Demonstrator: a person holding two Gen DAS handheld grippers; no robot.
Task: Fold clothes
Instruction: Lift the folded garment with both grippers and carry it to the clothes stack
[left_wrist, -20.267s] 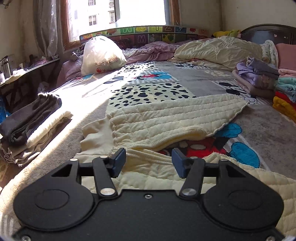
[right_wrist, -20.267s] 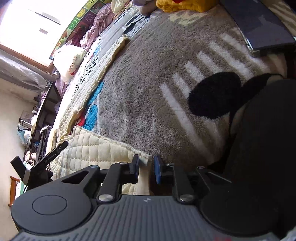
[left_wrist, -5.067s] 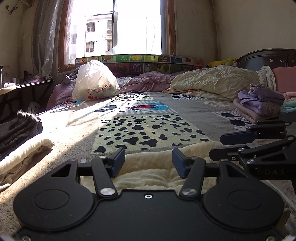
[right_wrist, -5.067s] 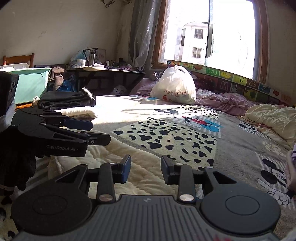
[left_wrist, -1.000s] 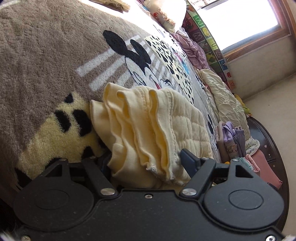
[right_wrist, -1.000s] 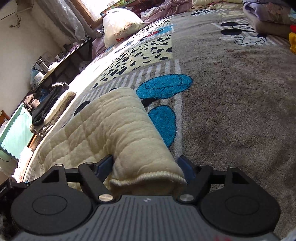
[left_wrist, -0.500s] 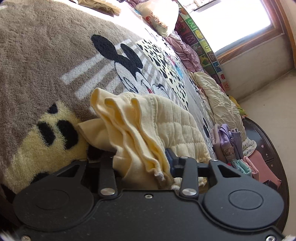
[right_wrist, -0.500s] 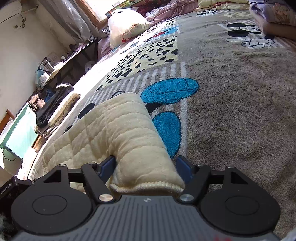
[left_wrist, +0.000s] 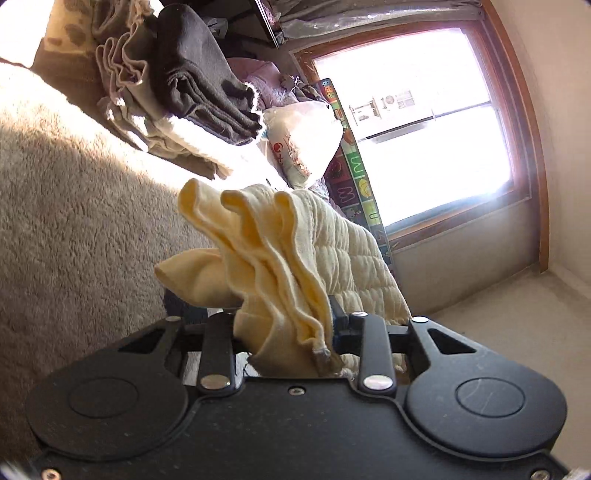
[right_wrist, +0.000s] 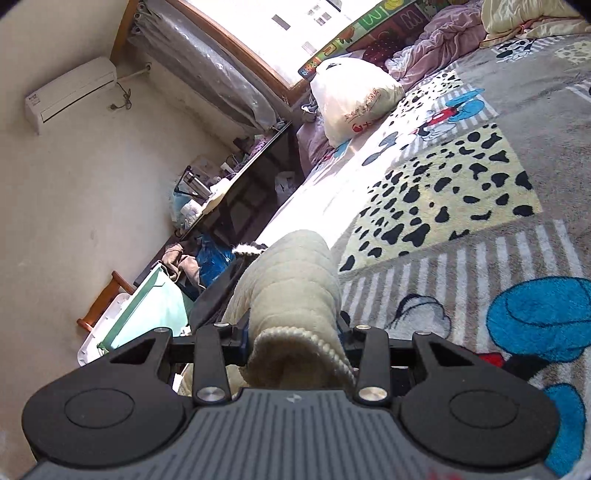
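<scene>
Both my claws are clamping down on the folded cream quilted garment (left_wrist: 295, 258), one at each end. My left gripper (left_wrist: 284, 325) has the stacked yellow hems bunched between its narrowing jaws; my right gripper (right_wrist: 291, 336) squeezes the rolled, ribbed end (right_wrist: 291, 295), its jaws closing too. The bundle hangs between my hands, lifted clear of the grey cartoon-print fleece blanket (right_wrist: 480, 229) that covers the bed.

The risk, as I judge it, is the layers. In the left view the hems fan out in loose loops beyond the pads, so an inner layer could slide free and the fold would sag open if I swing too fast. If my hands drift apart, the roll may stretch and unroll.

A second ago the garment lay on the blanket with both claws wide around it; now it is gripped and raised, and my left view has swung toward the pile of dark grey and white folded clothes (left_wrist: 192, 85) near the window (left_wrist: 424, 129).
</scene>
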